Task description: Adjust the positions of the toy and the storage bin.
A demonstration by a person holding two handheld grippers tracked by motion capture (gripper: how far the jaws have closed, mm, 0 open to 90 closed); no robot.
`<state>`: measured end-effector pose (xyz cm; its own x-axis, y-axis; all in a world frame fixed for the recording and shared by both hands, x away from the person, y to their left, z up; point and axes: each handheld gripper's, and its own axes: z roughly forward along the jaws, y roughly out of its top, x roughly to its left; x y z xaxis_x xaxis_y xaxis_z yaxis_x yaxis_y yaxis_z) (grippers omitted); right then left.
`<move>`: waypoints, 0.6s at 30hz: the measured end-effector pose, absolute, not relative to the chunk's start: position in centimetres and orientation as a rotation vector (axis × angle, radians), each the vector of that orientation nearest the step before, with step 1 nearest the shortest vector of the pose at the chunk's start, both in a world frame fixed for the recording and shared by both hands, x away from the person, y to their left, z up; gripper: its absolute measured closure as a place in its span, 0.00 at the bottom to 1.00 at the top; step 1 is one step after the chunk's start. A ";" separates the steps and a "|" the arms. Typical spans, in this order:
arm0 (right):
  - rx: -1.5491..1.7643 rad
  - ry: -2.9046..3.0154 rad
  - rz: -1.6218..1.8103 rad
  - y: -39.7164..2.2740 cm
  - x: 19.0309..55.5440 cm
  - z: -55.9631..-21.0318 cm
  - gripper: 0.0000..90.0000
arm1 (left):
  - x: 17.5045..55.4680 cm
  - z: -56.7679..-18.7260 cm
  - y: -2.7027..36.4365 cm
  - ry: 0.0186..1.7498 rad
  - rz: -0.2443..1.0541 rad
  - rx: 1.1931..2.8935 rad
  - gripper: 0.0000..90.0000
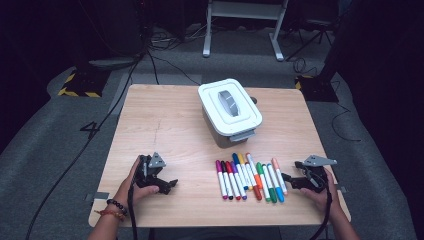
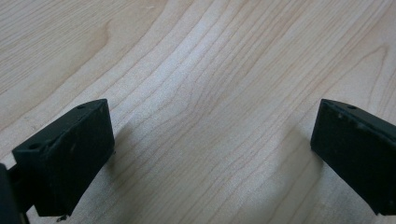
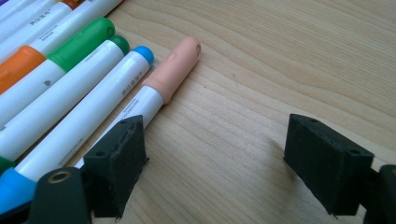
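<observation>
On table | right gripper (image 1: 286,177) beside peach marker (image 1: 279,176), jaws apart | left gripper (image 1: 172,184) jaws apart

Your right gripper (image 1: 286,177) sits just right of the markers (image 1: 250,179) on the table (image 1: 165,125); the lidded box (image 1: 230,111) stands behind them.

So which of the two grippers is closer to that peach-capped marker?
The right. The right gripper rests on the table just beside the peach-capped marker, at the near end of the marker row, jaws open. The left gripper sits far off across bare wood, on the row's other side.
</observation>
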<state>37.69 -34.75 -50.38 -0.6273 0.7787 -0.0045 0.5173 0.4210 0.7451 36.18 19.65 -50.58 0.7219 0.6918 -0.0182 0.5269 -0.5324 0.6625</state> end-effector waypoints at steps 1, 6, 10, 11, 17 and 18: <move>1.113 2.331 1.040 -34.8 37.7 -50.4 0.23 | 36.2 -50.6 19.7 0.918 0.325 2.264 0.00; 1.122 2.329 1.041 -34.8 37.7 -50.4 0.24 | 36.2 -50.6 19.6 0.918 0.325 2.264 0.00; 1.126 2.324 1.036 -34.7 37.8 -50.4 0.24 | 36.2 -50.6 19.6 0.919 0.325 2.264 0.00; 1.128 2.322 1.035 -34.7 37.9 -50.4 0.24 | 36.2 -50.6 19.6 0.919 0.325 2.264 0.00; 1.129 2.315 1.024 -34.5 37.8 -50.4 0.23 | 36.1 -50.6 19.7 0.922 0.331 2.265 0.00; 1.123 2.320 1.023 -34.4 37.8 -50.3 0.24 | 36.1 -50.6 19.6 0.924 0.332 2.264 0.00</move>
<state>37.85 -34.42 -50.35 -0.6160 0.7876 -0.0125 0.5218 0.4199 0.7426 36.14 19.64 -50.55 0.7183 0.6956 -0.0139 0.5280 -0.5320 0.6619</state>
